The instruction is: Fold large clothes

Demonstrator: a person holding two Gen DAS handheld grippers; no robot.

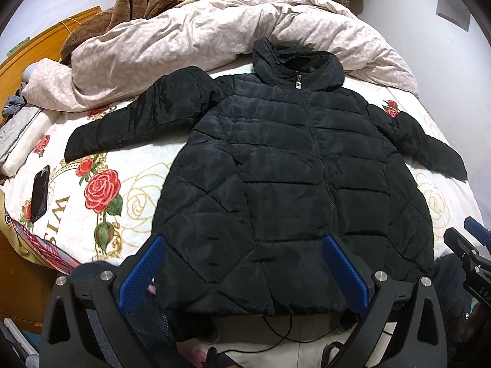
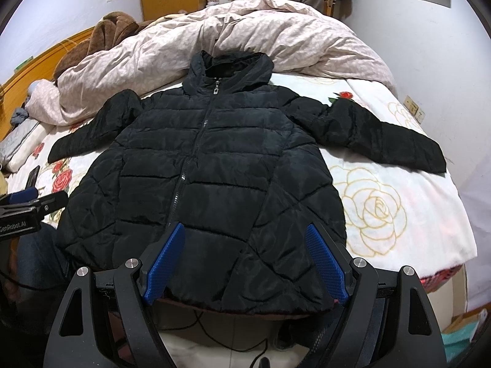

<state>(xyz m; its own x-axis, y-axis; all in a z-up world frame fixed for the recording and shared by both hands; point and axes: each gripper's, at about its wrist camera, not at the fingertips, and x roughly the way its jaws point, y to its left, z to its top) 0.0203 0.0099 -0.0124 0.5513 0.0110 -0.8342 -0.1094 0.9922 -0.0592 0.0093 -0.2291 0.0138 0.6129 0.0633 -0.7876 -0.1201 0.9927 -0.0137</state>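
A black quilted hooded jacket (image 1: 288,165) lies flat, zipped, front up on the rose-print bedsheet (image 1: 135,184), both sleeves spread out to the sides. It also shows in the right wrist view (image 2: 202,165). My left gripper (image 1: 245,245) is open and empty, hovering above the jacket's lower hem, left of the zip. My right gripper (image 2: 245,236) is open and empty above the hem, right of the zip. The right gripper also shows at the right edge of the left wrist view (image 1: 469,239); the left one shows at the left edge of the right wrist view (image 2: 27,199).
A rumpled pale pink duvet (image 1: 196,36) is heaped behind the hood. A brown plush blanket (image 1: 122,9) lies by the wooden headboard (image 1: 27,52). A black phone (image 1: 40,193) rests on the sheet at left. Black cables (image 1: 282,334) hang below the bed's near edge.
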